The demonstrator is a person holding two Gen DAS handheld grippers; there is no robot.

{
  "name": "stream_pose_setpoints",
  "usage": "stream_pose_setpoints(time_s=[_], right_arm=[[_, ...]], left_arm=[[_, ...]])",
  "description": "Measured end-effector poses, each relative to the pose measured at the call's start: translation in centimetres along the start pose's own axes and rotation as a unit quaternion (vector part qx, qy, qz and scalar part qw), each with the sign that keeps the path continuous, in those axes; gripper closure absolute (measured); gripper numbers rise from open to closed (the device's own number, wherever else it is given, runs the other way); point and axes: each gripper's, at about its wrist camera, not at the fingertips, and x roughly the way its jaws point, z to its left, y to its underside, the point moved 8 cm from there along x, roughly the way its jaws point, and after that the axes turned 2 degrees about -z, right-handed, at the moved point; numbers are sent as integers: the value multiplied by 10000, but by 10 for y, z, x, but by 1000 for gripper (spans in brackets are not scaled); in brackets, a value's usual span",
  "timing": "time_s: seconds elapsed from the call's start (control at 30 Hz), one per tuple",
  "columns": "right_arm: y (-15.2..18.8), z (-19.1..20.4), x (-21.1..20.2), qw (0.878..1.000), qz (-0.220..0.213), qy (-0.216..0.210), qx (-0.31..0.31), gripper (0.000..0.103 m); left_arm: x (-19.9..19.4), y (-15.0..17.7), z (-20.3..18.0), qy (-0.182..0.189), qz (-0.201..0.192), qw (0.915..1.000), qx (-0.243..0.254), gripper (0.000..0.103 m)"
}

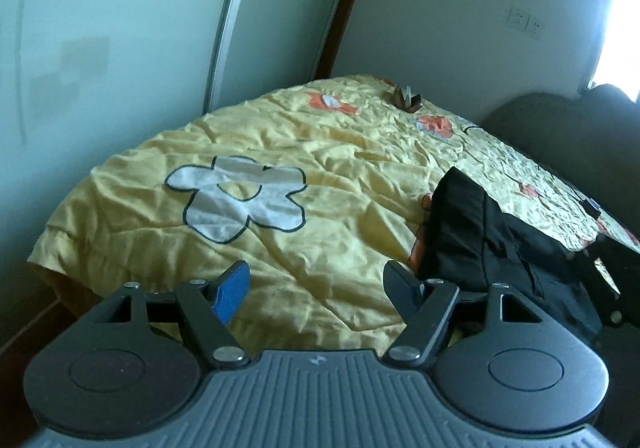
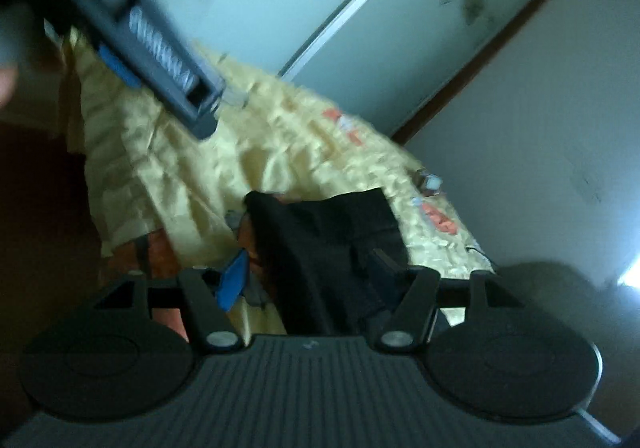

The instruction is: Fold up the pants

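Observation:
The black pants [image 1: 476,236] lie bunched on the yellow quilt [image 1: 280,136] at the right, near the bed's front edge. My left gripper [image 1: 316,292] is open and empty, above the quilt just left of the pants. In the right wrist view the pants [image 2: 320,240] lie right ahead between the fingers of my right gripper [image 2: 308,280], which is open; whether cloth touches the pads is blurred. The left gripper's body [image 2: 160,48] crosses the upper left of that view.
The quilt has a white flower patch [image 1: 240,196] and orange patches. A small metal object [image 1: 406,98] sits at the far edge by the wall. A sliding wardrobe door [image 1: 120,28] stands on the left. A dark grey chair [image 1: 568,144] is on the right.

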Motion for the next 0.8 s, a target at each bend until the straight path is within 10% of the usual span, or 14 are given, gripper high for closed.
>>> stream_pose_setpoints(time_s=[0.2,0.33,0.6,0.8], right_arm=[[-6,1,9,9978,-43,564,-339,45],[-6,10,11,9985,11,436,-316,86],[-16,-26,-17,9959,-353,701,451,91],[-14,-52,-24,9916,-420,949,770,92]], left_arm=[[-1,-4,-1,69,-125,9999,30,29],[0,-6,-2,31,-240,9996,121,30],[10,-32,-19,932,-103,9953,-228,27],[50,-46,-56,2822,1076,9374,-1731,23]])
